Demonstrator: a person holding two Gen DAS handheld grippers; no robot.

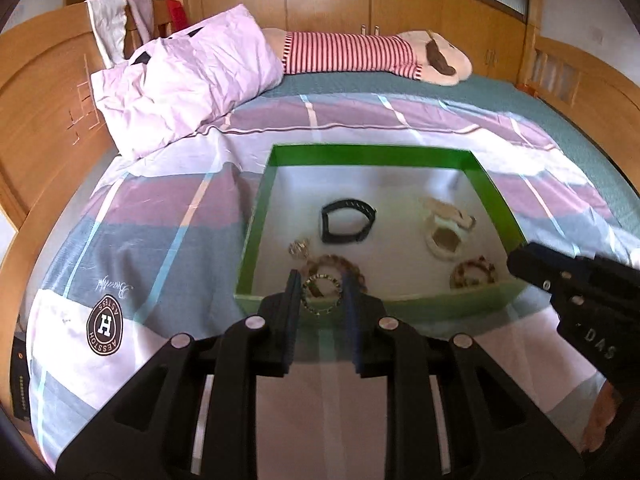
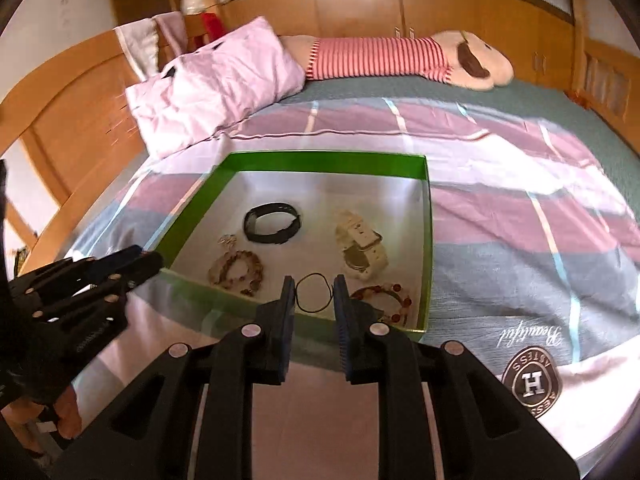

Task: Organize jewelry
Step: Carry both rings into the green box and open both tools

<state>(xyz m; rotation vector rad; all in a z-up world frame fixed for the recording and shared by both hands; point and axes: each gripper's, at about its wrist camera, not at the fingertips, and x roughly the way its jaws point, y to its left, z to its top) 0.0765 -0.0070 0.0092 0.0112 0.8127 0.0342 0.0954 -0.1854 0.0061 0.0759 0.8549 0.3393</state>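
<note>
Two pieces are held, five lie loose; left tongs stand narrow, clamped across a small ring bracelet of dark and pale beads; right tongs likewise narrow, pinching a thin black cord loop by its sides; both pieces hang over the near wall of the shallow green cardboard box, which sits on the checked pink-and-grey quilt of the bed. On the box's white floor: black strap band, cream wristwatch, brown beaded bracelet, red-and-amber beaded bracelet, one small gilt trinket too blurred to name.

Handling, by judgement: all light; bead rings probably elastic-strung, so they give under squeeze and roll between pads; grip across the diameter, gently; cord loop limp, apt to slip or droop; watch heavier, stiff at the case, best taken by the strap; quilt soft, box may tilt if pressed.
</note>
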